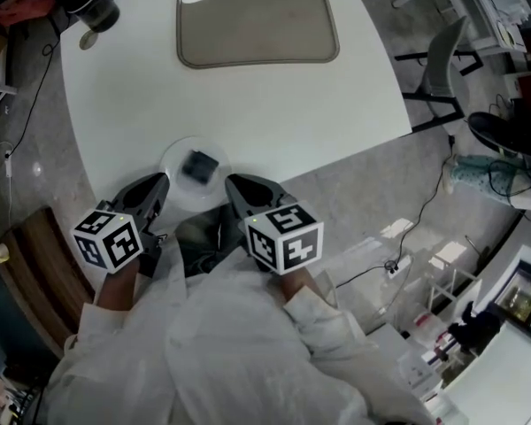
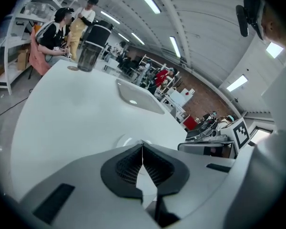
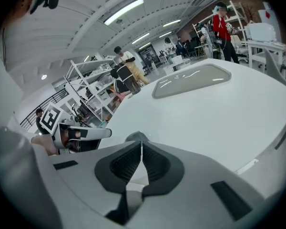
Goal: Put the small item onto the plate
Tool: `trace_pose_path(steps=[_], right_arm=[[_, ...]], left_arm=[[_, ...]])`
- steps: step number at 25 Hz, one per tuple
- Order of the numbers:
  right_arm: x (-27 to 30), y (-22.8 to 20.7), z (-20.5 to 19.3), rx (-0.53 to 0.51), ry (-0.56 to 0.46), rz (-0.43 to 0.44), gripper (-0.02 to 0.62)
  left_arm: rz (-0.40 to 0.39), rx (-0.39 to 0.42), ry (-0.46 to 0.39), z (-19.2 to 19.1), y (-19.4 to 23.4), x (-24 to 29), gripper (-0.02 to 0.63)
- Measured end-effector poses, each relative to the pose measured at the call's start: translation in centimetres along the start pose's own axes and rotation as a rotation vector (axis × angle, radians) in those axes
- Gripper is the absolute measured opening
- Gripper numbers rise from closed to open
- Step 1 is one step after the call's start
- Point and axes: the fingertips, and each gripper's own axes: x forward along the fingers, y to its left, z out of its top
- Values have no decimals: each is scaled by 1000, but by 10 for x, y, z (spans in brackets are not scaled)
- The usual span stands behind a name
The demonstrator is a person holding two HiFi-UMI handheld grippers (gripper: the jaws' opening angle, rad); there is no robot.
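Just ahead of both tool tips, near the counter's close edge: a clear plate with the small item, dark and blocky, lying on it roughly at centre. The left tool sits just beside the plate's near-left rim and the right tool just beside its near-right rim. Neither touches the item.

In its own view the left tool has its jaws together with nothing between them. The right tool is the same, pads meeting and empty, and the item peeks up just past its tips.

Judgement: the placing looks done, so the step in hand is clearing off.
- Draw both tools straight back, lifted a little.
- Make no sideways sweep: the plate looks light, sits close to the edge, and a nudge could slide it off.
- Keep the jaws closed so nothing snags the rim.

Farther ahead, well apart, is the bare white counter, then a flat grey tray. A dark jug stands far off to the left tool's left. Neither is in the way.
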Motion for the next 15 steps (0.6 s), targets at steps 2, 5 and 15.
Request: trace_pose_path(steps=[2, 5, 15], right_arm=[[4, 0, -6, 21, 21, 18, 16], [7, 1, -14, 40, 45, 33, 17], [14, -14, -33, 98, 84, 8, 17]], left_arm=[[15, 0, 15, -3, 6, 1, 11], [40, -13, 21, -8, 15, -1, 11], [97, -19, 71, -24, 37, -2, 12]])
